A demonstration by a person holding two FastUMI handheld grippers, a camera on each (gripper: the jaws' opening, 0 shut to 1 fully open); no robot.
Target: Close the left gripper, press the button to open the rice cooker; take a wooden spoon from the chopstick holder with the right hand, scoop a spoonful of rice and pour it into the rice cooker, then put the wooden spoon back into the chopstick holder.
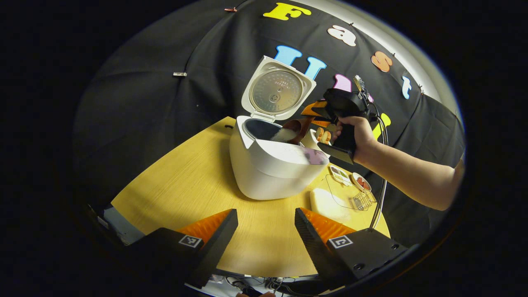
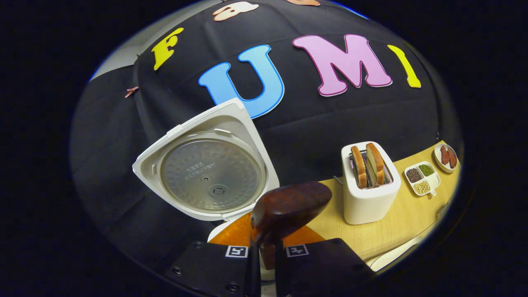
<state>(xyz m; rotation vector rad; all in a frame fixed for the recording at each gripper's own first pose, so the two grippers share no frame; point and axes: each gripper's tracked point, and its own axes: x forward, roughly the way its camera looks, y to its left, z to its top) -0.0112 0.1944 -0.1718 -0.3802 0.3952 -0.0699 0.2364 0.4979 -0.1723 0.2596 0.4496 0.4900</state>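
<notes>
One wooden spoon (image 2: 288,208) is pinched by its handle between the two fingers of the right claw (image 2: 267,251), which is closed on it; its bowl is tipped over the rim of the rice cooker (image 1: 272,165), with white rice showing at the spoon's mouth in the left gripper view. That cooker sits on the yellow worktop (image 1: 185,185) with its lid (image 2: 208,173) swung upright. A hand (image 1: 357,134) grips the right tool just beside the pot. Nearer, the left claw (image 1: 266,229) hangs above the worktop with its fingers apart, gripping nothing. Beyond stand a toaster (image 2: 369,198) with two slices, a divided dish (image 2: 423,177) of beans and a small plate (image 2: 445,157).
</notes>
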